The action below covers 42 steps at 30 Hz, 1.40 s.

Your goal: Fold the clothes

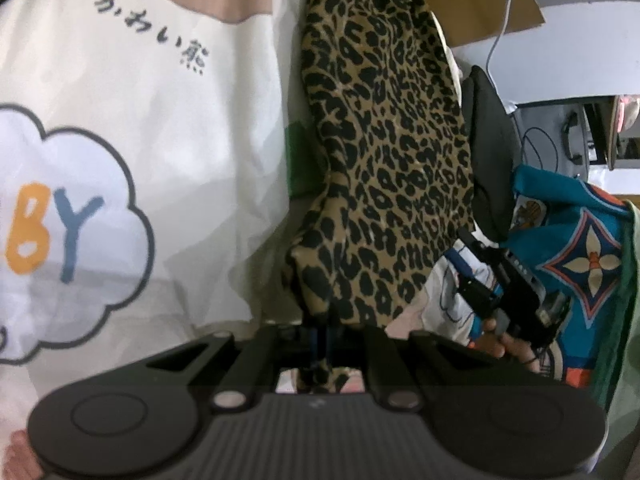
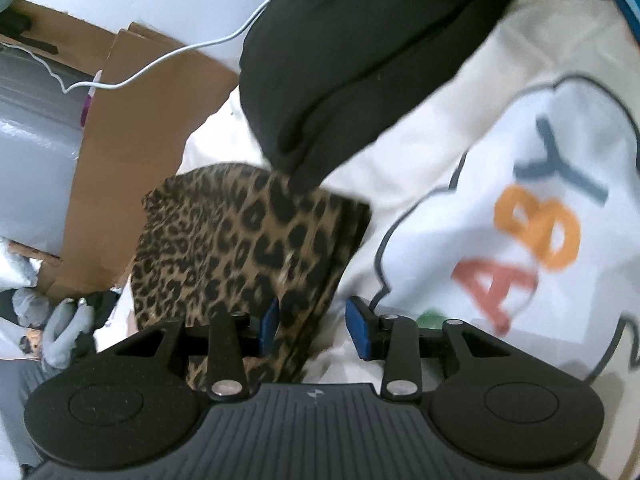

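A leopard-print garment (image 1: 384, 152) stretches up and away from my left gripper (image 1: 320, 340), which is shut on its near edge. It lies over a white T-shirt (image 1: 160, 120) printed with a cloud and coloured letters. In the right wrist view the same leopard-print garment (image 2: 240, 240) runs folded toward my right gripper (image 2: 314, 326). That gripper is open, and the cloth's edge passes by its left blue pad (image 2: 269, 322). The right gripper (image 1: 480, 272) also shows in the left wrist view, held by a hand (image 1: 504, 344) beside the leopard cloth.
A black garment (image 2: 360, 60) overlaps the far end of the leopard cloth and the white T-shirt (image 2: 460, 168). A teal patterned garment (image 1: 580, 248) lies to the right. Brown cardboard (image 2: 140, 140), a white cable (image 2: 180, 52) and grey furniture (image 1: 568, 136) sit beyond.
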Available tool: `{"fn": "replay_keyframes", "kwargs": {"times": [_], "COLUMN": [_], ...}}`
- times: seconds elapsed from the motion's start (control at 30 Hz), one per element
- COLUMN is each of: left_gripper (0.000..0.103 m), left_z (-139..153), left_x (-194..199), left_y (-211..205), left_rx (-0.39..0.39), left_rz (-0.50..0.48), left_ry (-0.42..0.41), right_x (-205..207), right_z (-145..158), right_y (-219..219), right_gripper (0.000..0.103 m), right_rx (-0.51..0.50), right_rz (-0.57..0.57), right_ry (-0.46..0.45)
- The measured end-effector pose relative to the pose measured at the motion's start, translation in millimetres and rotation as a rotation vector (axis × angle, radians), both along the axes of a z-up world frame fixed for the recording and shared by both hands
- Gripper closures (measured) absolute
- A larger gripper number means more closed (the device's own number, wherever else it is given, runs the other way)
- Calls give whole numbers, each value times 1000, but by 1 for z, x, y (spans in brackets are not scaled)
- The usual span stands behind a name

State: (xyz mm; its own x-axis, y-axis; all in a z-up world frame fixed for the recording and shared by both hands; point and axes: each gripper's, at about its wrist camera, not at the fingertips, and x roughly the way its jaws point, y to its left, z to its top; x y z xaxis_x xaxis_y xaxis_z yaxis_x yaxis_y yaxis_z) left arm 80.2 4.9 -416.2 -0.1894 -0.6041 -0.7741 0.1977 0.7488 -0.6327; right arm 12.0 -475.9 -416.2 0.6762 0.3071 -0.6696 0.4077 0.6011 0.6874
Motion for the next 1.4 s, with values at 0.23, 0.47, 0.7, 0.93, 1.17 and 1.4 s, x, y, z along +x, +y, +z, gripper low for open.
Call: {"fn": "replay_keyframes", "kwargs": {"times": [0.23, 0.47, 0.7, 0.93, 1.17, 1.4], "left_gripper": [99, 99, 99, 99, 99, 99], "left_z": [12, 13, 8, 8, 16, 49], "left_x": [15, 21, 19, 21, 22, 33], "left_y": [13, 20, 27, 25, 24, 33], "left_rx": [48, 91, 109, 116, 125, 143], "left_rz": [-33, -31, -26, -24, -12, -13], "left_ry": [-70, -115, -122, -129, -144, -189], "right_x": [13, 26, 52, 62, 55, 27], "right_z": [11, 22, 22, 21, 38, 67], "right_y": [4, 14, 21, 33, 34, 44], "right_gripper": [60, 59, 60, 77, 98, 99], "right_rx": [-196, -303, -356, -426, -382, -332], "right_rz": [100, 205, 302, 386, 348, 293], "right_ry": [-4, -23, -17, 9, 26, 28]}}
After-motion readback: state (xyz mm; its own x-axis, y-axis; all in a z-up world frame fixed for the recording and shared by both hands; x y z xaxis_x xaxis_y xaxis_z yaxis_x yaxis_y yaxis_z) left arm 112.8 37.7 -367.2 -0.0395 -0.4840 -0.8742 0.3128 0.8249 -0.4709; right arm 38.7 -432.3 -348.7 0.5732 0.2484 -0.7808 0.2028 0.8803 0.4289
